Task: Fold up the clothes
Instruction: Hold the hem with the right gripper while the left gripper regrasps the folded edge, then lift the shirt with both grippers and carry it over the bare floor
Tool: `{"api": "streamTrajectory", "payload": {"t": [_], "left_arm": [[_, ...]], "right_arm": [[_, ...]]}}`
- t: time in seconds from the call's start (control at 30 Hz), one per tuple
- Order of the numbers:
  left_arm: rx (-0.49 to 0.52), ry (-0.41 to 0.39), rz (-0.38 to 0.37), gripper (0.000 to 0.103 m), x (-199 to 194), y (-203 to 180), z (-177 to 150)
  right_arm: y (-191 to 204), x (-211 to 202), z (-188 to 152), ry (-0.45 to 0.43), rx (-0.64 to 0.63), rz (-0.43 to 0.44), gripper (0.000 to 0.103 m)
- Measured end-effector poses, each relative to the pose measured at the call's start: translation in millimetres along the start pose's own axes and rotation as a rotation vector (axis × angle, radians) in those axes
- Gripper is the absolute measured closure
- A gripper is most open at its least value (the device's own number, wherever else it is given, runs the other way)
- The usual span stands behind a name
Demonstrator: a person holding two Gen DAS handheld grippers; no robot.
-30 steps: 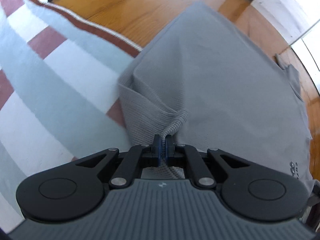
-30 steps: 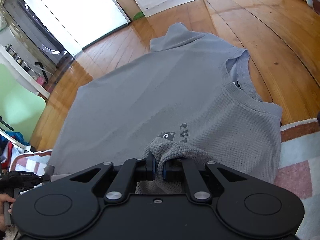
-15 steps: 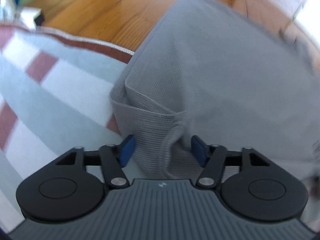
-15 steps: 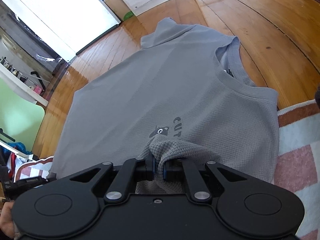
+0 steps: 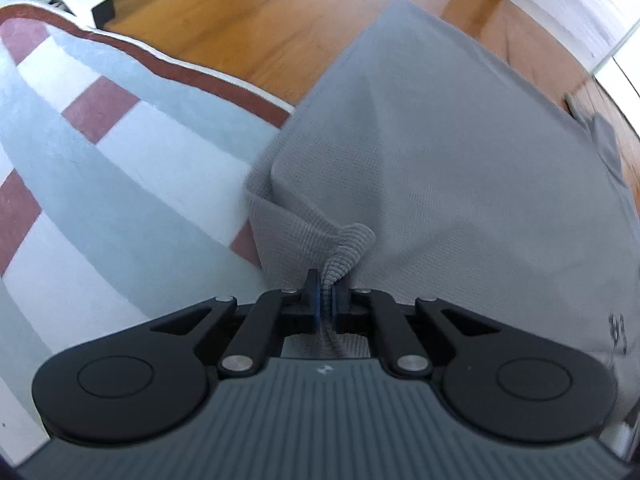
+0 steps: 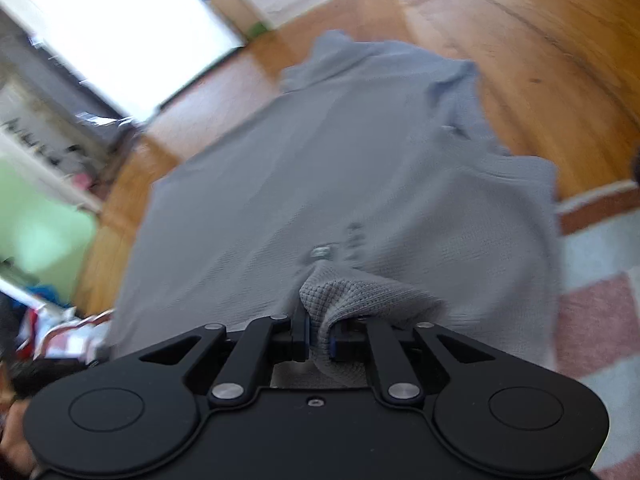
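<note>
**A:** Where is the shirt?

**B:** A grey shirt (image 6: 344,168) fills the centre of both views. It lies mostly on a wood floor (image 6: 532,40), and its near edge reaches onto a striped rug (image 5: 120,184) at the left of the left view.

**A:** And the grippers?

**B:** Each is clamped on cloth at the lower centre of its frame. The left gripper (image 5: 325,300) pinches a ribbed edge, with a flap of fabric turned up just above it. The right gripper (image 6: 318,334) squeezes a bunched fold below a small dark print. The right view is blurred.

**A:** How far along is the folding?

**B:** The body looks largely spread out, one sleeve at the top of the right view, the neck opening at upper right. No finished fold shows. With both near corners pinched, I judge one side is about to be carried over; most of the folding seems left, though hidden parts may already be tucked.
</note>
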State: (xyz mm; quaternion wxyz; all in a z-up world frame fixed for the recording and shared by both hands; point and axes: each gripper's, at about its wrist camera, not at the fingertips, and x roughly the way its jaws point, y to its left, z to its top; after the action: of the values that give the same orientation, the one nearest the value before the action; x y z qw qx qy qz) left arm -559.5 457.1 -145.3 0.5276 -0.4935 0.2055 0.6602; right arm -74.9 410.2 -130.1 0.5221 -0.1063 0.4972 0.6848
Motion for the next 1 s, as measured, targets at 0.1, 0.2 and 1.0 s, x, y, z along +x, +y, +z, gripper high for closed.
{"api": "streamTrajectory", "payload": {"t": [0.1, 0.2, 1.0], "left_arm": [[-0.051, -0.12, -0.047, 0.1, -30, 9, 1], [-0.027, -0.239, -0.079, 0.1, -66, 6, 8], [-0.02, -0.345, -0.064, 0.1, -145, 19, -29]], "right_arm": [[12, -22, 3, -0.079, -0.003, 0.085, 0.093], [27, -51, 15, -0.121, 0.0, 0.131, 0.093], [35, -138, -23, 0.106, 0.044, 0.187, 0.093]]}}
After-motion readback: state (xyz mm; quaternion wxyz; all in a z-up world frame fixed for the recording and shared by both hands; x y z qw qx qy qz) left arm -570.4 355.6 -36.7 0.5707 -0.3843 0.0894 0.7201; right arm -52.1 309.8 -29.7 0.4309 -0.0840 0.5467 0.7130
